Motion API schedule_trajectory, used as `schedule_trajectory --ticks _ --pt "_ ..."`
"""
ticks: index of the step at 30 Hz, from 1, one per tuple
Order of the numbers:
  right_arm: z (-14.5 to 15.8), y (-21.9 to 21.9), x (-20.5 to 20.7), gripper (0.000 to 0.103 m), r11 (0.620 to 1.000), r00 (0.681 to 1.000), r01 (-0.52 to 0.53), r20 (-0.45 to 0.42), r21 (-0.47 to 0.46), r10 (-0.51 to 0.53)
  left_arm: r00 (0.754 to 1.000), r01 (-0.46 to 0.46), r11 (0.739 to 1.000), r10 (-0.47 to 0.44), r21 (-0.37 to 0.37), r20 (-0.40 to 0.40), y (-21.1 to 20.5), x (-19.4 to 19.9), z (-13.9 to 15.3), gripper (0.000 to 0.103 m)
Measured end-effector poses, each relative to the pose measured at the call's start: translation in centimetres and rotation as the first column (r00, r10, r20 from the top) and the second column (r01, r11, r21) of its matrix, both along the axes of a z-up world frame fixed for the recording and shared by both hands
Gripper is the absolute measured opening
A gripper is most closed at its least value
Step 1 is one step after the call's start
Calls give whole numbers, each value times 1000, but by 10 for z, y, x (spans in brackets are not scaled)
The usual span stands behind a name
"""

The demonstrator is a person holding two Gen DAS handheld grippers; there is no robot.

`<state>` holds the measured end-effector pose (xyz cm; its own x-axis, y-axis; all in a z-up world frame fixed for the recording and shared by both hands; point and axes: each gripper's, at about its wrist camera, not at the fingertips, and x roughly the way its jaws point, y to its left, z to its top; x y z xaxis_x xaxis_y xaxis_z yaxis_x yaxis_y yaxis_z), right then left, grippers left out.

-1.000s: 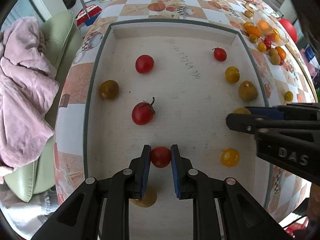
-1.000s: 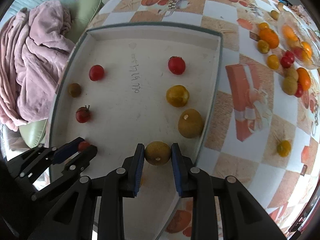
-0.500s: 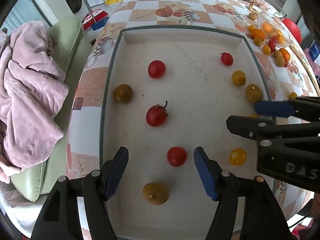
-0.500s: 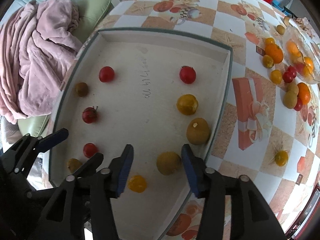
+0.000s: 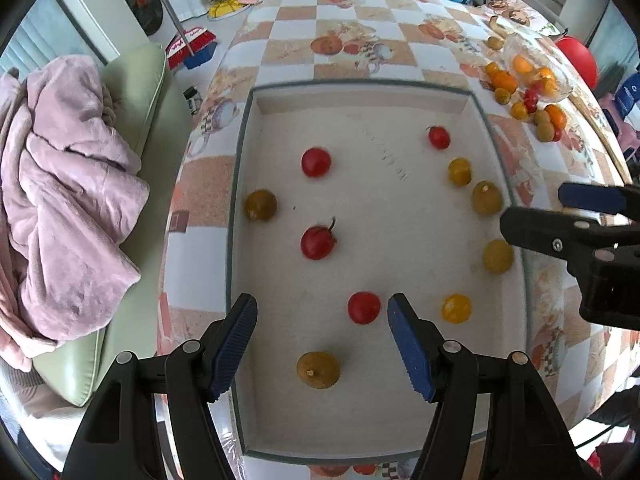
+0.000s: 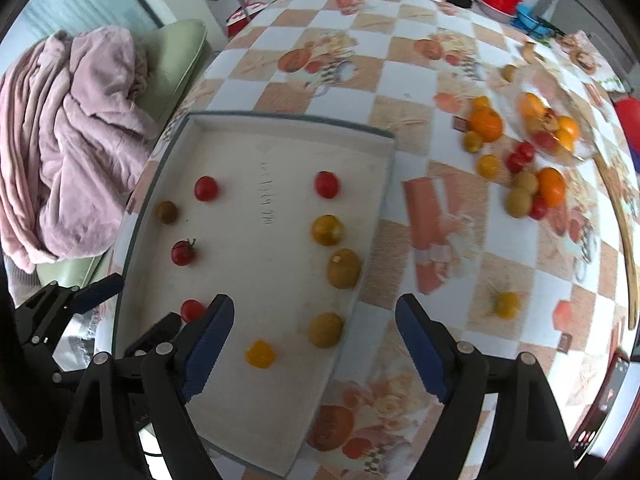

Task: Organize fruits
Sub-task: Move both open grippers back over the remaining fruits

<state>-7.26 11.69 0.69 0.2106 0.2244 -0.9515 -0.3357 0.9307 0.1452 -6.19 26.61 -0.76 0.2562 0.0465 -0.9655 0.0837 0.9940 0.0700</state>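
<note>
A second ago each gripper clamped a fruit; now both have let go and pulled back. The left gripper stands wide apart, its red tomato lying free in the tray. The right gripper is also wide apart above the brownish fruit. Only the right view shows the lone yellow tomato on the tablecloth.

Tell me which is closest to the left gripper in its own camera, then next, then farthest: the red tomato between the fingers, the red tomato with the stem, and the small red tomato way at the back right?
1. Red tomato, between the open left gripper fingers.
2. Stemmed tomato, mid-tray, slightly left.
3. Small red tomato, far right of the tray.
</note>
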Motion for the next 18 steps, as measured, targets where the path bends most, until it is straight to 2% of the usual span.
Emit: schedule_trajectory --ticks 7,10,18 --pt "5 -52 -2 86 994 994 105 -16 -10 -105 997 68 998 -68 -13 29 -29 12 21 69" --pt "1 -84 -5 86 983 983 181 -42 -7 -181 994 103 994 -102 -28 37 -47 18 27 69" --pt "-4 -145 -12 86 952 951 304 -61 -17 -305 978 207 977 -205 -47 50 -107 31 34 69"
